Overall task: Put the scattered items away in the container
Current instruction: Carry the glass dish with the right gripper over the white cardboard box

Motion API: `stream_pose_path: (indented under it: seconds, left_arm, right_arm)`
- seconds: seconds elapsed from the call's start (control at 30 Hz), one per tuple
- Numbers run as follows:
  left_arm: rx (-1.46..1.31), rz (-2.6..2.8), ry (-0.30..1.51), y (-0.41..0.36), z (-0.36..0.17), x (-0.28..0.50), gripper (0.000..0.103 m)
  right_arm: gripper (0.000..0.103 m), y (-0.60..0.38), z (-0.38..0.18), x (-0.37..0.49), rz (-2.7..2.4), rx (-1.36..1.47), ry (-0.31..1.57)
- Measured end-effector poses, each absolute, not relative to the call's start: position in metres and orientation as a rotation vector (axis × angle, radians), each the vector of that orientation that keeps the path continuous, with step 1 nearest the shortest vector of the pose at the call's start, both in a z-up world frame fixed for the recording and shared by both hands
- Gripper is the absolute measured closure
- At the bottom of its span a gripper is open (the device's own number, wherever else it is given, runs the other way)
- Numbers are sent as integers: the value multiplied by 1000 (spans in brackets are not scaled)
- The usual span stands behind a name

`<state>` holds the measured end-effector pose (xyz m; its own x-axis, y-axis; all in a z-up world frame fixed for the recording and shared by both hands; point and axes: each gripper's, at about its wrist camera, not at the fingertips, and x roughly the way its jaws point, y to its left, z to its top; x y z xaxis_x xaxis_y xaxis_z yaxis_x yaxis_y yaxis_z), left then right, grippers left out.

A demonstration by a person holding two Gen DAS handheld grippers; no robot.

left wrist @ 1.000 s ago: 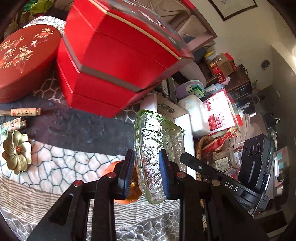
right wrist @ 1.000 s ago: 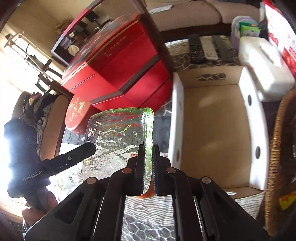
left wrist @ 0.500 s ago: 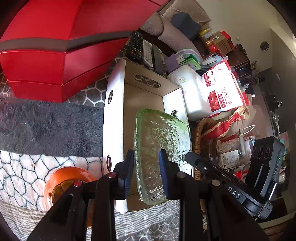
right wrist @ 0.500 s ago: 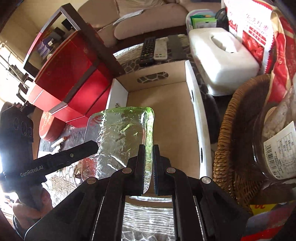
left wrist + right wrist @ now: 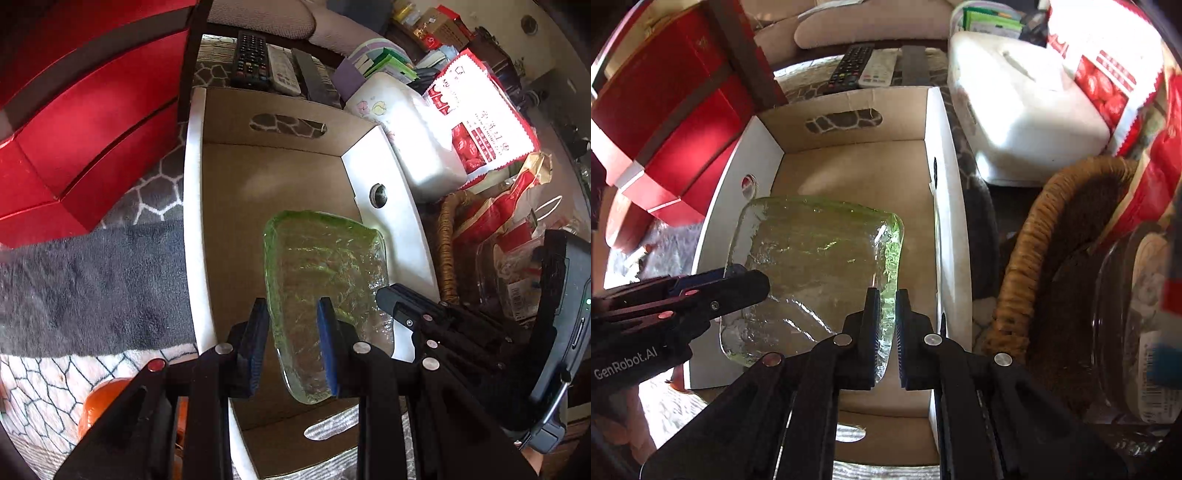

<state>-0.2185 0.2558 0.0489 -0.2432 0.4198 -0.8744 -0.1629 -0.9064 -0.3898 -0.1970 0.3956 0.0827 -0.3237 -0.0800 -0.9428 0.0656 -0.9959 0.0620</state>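
Left claw [image 5: 291,347] clamped on one edge of the green-tinted textured glass tray [image 5: 325,291]; right claw [image 5: 885,332] clenched on the opposite rim [image 5: 888,258]. Tray suspended between both claws over the open white-and-brown cardboard box [image 5: 194,206], tilted, not touching the box floor as far as can be told. Nearest tray corner cut off behind claw fingers in both views; contact of the pads blurred by glare through the glass.

Orange round object [image 5: 103,402] at lower left: mostly hidden behind the left claw arm, identity not determinable. Seen from left wrist only. Grey fleece strip [image 5: 92,288] and honeycomb-patterned cloth on the worktop likewise clearest from left wrist.

Woven wicker basket [image 5: 1034,266] just beside the box: interior visible from right wrist only. Clear jar at far right cropped by the frame edge.

Farther back: red octagonal gift boxes [image 5: 81,122], three remote controls [image 5: 871,68], white tissue box [image 5: 1023,107], red-and-white snack bag [image 5: 480,118].

Compared with one second ago: tray relocated from above the worktop beside the red boxes to above the box interior, and lower.
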Motion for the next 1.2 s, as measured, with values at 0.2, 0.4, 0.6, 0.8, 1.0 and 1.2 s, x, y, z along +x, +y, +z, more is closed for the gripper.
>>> stream_pose_path:
  seconds: [0.2, 0.4, 0.6, 0.8, 1.0, 1.2]
  left_arm:
    - [-1676, 2212, -219, 262, 55, -219, 77]
    - [-1572, 2252, -276, 237, 92, -213, 77]
    - [-1547, 2236, -227, 217, 102, -189, 76]
    - [-1624, 2181, -304, 197, 80, -180, 76]
    - [-1625, 2152, -314, 195, 76, -175, 76]
    - [-1604, 2137, -324, 196, 81, -175, 76]
  right_arm:
    - [102, 381, 79, -197, -2464, 1781, 51]
    - [96, 379, 104, -190, -2449, 1724, 42]
    - [86, 359, 102, -178, -2238, 1831, 232]
    - [84, 350, 78, -168, -2142, 1951, 291]
    - [84, 348, 86, -170, -2192, 1947, 310]
    - [67, 352, 114, -189, -2363, 1815, 321]
